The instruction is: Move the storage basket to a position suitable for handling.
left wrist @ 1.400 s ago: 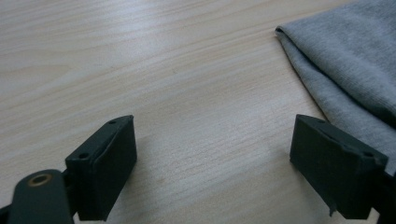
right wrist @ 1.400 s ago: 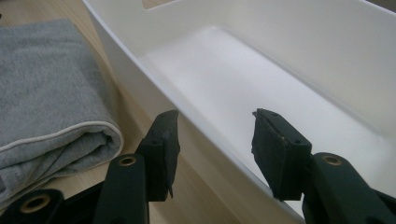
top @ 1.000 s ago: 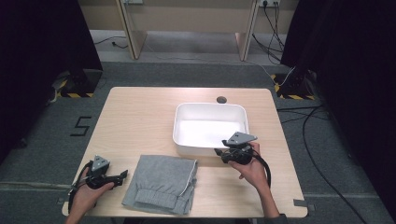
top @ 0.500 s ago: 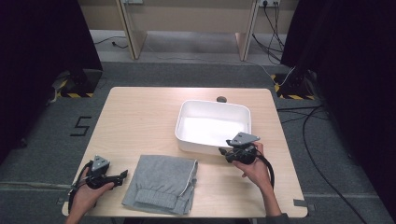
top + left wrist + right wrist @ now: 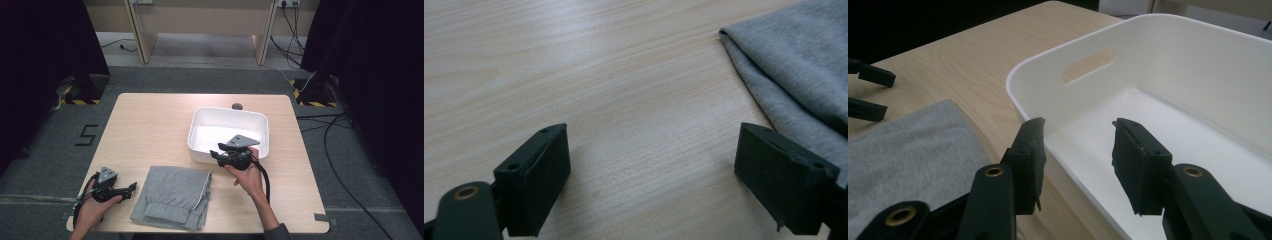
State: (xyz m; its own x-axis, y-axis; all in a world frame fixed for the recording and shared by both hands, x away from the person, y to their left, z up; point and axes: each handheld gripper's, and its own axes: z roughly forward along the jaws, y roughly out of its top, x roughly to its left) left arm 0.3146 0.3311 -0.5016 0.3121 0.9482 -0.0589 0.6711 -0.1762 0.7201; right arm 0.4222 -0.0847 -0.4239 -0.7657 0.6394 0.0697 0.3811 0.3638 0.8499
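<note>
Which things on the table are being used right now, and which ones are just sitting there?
Being used:
right tool, open, one jaw on each side of the tub's near wall
white tub
grey folded garment
left tool, open, beside the garment

Just sitting there:
small dark round thing behind the tub
cables on the floor

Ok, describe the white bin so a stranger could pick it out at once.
Start at the wooden table and look toward its far right part. The white plastic bin sits there, rectangular and empty, with a slot handle in its wall, the right gripper at its near rim. The folded grey garment nearby is soft and flat.
</note>
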